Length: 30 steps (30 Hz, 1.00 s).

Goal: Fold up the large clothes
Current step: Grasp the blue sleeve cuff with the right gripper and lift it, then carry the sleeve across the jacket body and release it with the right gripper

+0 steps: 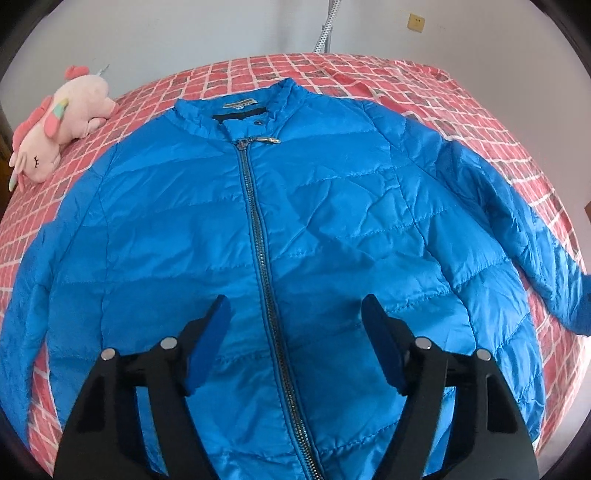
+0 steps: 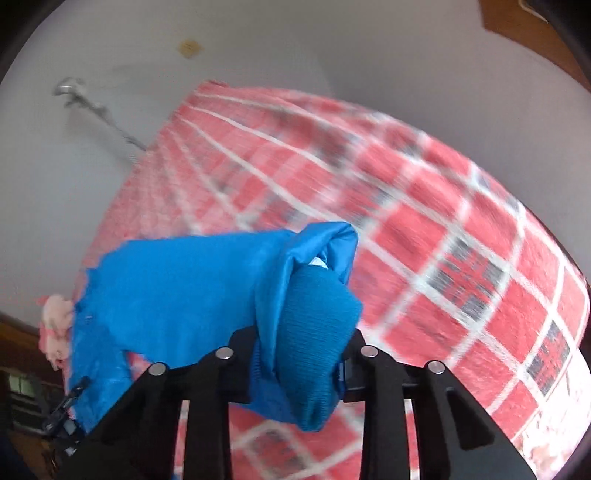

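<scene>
A bright blue quilted jacket (image 1: 314, 229) lies face up and zipped on a bed with a red checked cover (image 1: 369, 74), collar at the far side. My left gripper (image 1: 295, 314) is open and empty, hovering above the jacket's lower front, one finger on each side of the zipper (image 1: 258, 236). The jacket's right sleeve (image 1: 517, 229) runs out toward the right edge. In the right wrist view my right gripper (image 2: 299, 354) is shut on the knitted cuff (image 2: 314, 332) of that sleeve and holds it lifted above the bed cover (image 2: 443, 258).
A pink plush unicorn (image 1: 62, 122) lies on the bed at the far left, beyond the jacket's left shoulder. A pale wall stands behind the bed, with a grey hose (image 1: 325, 29) on it. Dark wooden furniture (image 2: 22, 332) stands at the left in the right wrist view.
</scene>
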Motion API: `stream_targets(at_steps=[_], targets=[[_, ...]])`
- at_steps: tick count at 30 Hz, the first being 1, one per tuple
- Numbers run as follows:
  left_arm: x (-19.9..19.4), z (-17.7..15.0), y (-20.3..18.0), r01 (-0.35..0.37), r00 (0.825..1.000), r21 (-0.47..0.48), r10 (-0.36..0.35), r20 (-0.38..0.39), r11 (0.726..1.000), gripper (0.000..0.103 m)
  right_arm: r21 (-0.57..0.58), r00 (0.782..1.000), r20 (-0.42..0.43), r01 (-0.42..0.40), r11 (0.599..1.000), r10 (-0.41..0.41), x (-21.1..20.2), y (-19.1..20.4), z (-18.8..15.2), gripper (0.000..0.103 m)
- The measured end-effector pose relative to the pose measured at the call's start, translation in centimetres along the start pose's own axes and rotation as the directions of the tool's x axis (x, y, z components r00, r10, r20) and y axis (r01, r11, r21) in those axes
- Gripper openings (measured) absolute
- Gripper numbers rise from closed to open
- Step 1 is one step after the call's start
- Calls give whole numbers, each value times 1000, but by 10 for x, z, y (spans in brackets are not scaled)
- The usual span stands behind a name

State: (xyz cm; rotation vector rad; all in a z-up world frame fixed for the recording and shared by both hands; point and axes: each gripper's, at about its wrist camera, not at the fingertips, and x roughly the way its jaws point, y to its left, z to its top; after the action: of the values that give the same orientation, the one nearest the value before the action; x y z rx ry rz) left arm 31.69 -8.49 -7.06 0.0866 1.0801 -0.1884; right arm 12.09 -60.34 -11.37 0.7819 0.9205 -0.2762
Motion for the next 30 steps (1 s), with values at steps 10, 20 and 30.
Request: stream_targets(at_steps=[10,20,30], targets=[[-25,8,7,12,998,16,-13,59,1000,65,-293,987,33,-142,946,158,-4,181,-3,29],[-27,17,44,24,997,-3,-24,76,1000,63,-559,994,-65,-106,822,84,89,339,-61,29],[-12,25,65,48,997,-6,-48,56,999,64,-634,974,-201,-207,745,100,145,388,-89,40]])
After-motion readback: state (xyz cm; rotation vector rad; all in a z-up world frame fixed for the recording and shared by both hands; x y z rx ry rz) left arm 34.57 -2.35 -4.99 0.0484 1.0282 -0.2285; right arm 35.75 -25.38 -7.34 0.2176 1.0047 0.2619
